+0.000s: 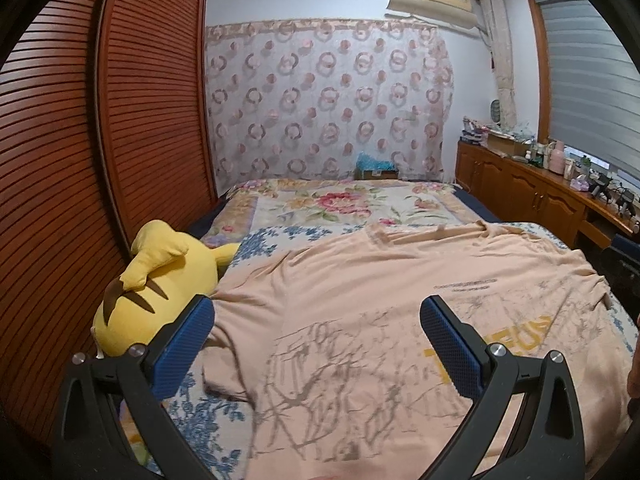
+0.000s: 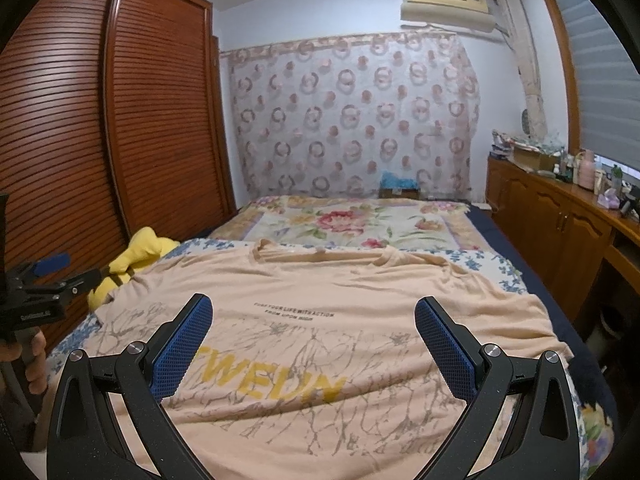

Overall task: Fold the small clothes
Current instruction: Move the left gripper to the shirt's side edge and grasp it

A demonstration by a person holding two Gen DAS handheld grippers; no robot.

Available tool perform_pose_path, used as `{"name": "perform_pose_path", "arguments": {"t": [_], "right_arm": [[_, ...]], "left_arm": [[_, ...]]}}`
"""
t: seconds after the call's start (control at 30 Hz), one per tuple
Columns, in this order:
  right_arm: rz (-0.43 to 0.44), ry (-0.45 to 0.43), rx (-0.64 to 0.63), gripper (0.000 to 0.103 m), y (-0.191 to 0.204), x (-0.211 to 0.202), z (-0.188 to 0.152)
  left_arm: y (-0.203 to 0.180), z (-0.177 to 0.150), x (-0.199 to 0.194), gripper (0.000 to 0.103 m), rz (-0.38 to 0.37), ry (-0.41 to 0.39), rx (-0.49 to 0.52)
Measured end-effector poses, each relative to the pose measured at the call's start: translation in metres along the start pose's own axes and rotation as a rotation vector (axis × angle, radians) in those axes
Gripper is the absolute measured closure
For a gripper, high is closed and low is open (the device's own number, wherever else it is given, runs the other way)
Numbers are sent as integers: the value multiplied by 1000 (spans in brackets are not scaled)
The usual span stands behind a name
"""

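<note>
T-shirt (image 2: 320, 292) lies spread on the bed (image 2: 360, 220), collar far from you. Both your left hand-held gripper (image 1: 316, 336) and right hand-held gripper (image 2: 314, 336) stand wide, holding nothing. Its left edge touches the yellow plush toy (image 1: 160, 280); a fold there may catch it.

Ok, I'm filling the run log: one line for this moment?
stage: pre-grasp | left gripper: open, above shirt | right gripper: open, above shirt | shirt: flat on bed, unfolded
</note>
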State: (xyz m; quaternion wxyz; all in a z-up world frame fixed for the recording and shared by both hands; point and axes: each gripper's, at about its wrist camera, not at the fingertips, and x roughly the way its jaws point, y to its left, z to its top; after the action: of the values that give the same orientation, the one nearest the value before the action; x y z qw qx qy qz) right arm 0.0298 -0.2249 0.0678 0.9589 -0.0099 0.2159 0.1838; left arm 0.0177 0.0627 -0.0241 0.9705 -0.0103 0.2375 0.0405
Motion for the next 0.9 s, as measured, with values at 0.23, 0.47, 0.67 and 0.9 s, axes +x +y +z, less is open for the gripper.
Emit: {"name": "perform_pose_path", "arguments": {"t": [0.23, 0.47, 0.67, 0.9], "right_arm": [[43, 18, -46, 0, 16, 20, 3], [102, 71, -75, 0, 29, 51, 7], [169, 130, -121, 0, 45, 79, 9], [248, 233, -165, 0, 61, 125, 9]], "left_arm": [[19, -7, 18, 0, 7, 52, -3], [48, -11, 40, 0, 21, 105, 1], [80, -17, 56, 4, 14, 168, -31], [121, -25, 86, 26, -19, 280, -130]]}}
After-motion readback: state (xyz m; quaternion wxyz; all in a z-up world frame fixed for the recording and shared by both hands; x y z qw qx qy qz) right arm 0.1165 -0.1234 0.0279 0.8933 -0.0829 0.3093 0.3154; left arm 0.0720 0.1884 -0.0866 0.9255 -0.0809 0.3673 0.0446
